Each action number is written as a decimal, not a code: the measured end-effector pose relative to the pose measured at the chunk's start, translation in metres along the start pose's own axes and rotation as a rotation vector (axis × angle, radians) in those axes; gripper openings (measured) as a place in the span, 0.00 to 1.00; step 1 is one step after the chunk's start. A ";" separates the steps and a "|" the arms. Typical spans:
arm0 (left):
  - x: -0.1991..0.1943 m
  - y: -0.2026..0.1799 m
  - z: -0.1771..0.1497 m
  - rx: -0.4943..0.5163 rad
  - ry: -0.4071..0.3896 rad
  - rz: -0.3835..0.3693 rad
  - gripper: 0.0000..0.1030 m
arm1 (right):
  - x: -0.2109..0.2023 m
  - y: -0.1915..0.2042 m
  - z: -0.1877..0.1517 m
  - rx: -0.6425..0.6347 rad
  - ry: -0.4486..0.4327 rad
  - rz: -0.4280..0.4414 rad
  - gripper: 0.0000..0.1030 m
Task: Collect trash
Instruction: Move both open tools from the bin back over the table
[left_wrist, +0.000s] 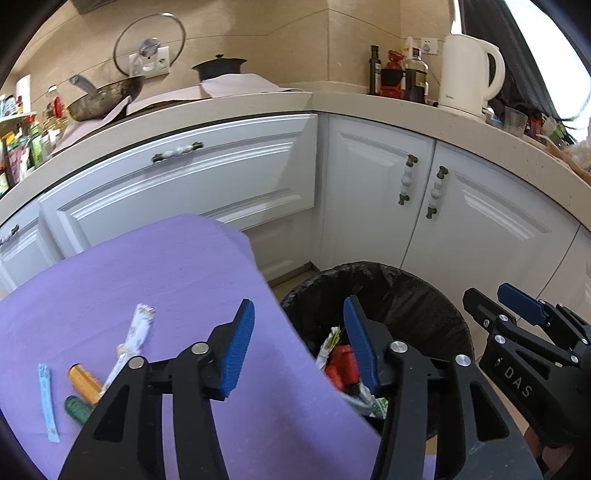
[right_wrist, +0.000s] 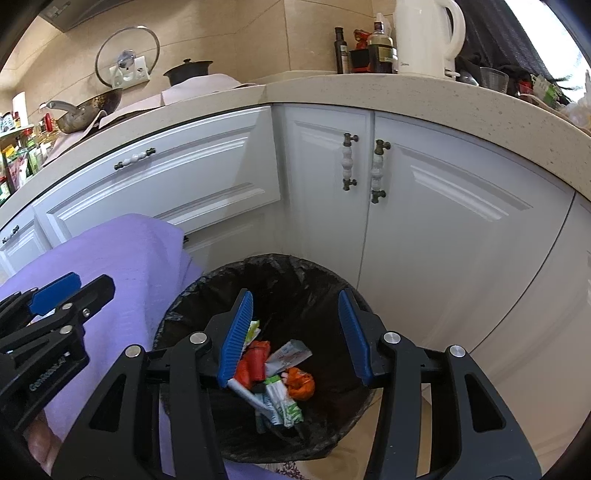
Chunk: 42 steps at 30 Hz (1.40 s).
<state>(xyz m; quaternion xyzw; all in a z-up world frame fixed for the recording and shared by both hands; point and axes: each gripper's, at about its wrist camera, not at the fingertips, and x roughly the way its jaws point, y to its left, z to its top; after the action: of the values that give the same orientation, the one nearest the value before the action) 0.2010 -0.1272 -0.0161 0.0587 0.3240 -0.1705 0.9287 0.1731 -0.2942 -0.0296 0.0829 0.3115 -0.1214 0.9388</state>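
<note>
Claws, left (left_wrist: 299, 347) and right (right_wrist: 295, 332), are held wide and empty above the trash bin (right_wrist: 266, 266); four wrappers (left_wrist: 133, 343) on the purple-covered desk (left_wrist: 166, 266) are judged due next.

We are reading "DAS" in white letters on the black body of the right tongs (left_wrist: 517, 306); other print stays illegible.

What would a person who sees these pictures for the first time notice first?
Probably the black-lined trash bin on the floor before the white cabinets, with colourful wrappers at its bottom; the right tongs hang open above it. Next, the purple cloth beside the bin, where a few wrappers lie ahead of the open left tongs.
</note>
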 end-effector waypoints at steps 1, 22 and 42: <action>-0.003 0.003 -0.001 -0.005 0.000 0.005 0.51 | -0.001 0.003 0.000 -0.001 0.000 0.005 0.46; -0.096 0.169 -0.068 -0.225 0.031 0.324 0.58 | -0.025 0.174 -0.011 -0.178 0.047 0.280 0.46; -0.113 0.248 -0.108 -0.357 0.078 0.426 0.59 | 0.014 0.259 -0.031 -0.314 0.193 0.285 0.44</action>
<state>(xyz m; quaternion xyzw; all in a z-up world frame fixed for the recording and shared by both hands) 0.1430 0.1595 -0.0310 -0.0325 0.3648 0.0910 0.9260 0.2393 -0.0418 -0.0419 -0.0098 0.4000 0.0708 0.9137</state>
